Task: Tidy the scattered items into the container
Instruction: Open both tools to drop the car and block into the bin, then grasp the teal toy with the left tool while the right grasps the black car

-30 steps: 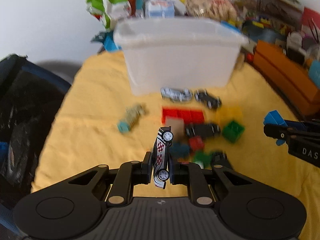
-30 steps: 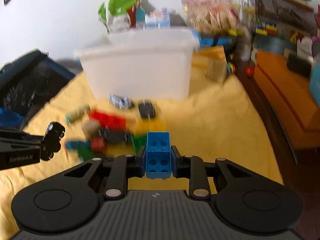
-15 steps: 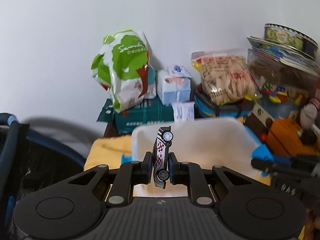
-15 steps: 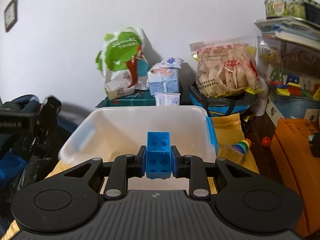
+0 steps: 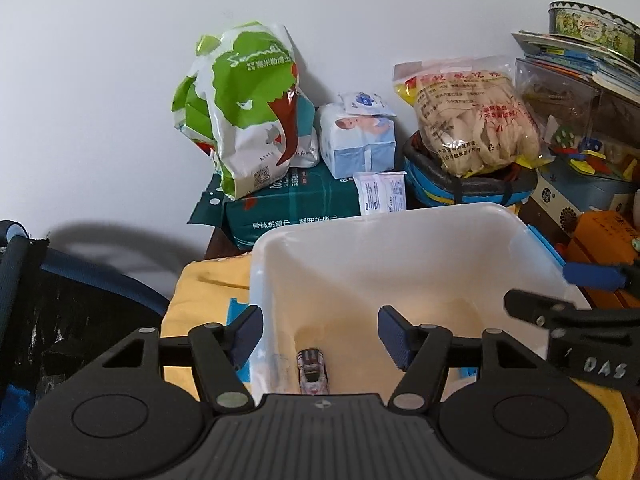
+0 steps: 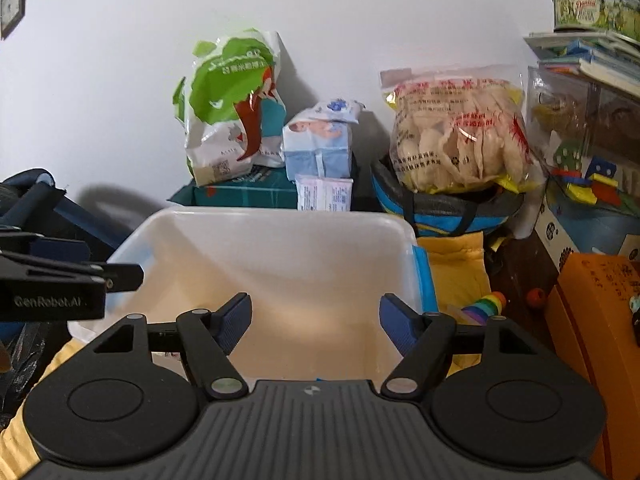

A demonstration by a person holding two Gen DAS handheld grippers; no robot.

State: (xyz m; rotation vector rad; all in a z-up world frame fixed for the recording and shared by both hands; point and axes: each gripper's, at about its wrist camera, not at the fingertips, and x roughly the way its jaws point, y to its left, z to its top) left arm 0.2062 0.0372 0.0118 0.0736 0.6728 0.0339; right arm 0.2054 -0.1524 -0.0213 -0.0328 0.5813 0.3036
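Observation:
A translucent white plastic bin [image 5: 400,232] stands on a yellow cloth [image 5: 208,292]. My left gripper [image 5: 320,338] is open and empty above the bin's left part. A small toy car [image 5: 313,370] with a red and white checked pattern lies on the bin's floor below it. My right gripper [image 6: 316,322] is open and empty above the same bin [image 6: 280,224]. The blue brick is out of sight; only a thin blue edge [image 6: 320,379] shows under the right gripper body. Each gripper appears at the edge of the other's view.
Behind the bin are a green and white bag [image 5: 244,112], a pale blue tissue pack [image 5: 360,136], a clear bag of snacks [image 5: 468,116] and a dark green box [image 5: 280,208]. An orange box [image 6: 600,320] stands at the right. A dark blue bag [image 5: 60,312] lies at the left.
Both grippers rose from the cloth to above the bin, then opened. The toy car left my left gripper and lies in the bin. The blue brick left my right gripper.

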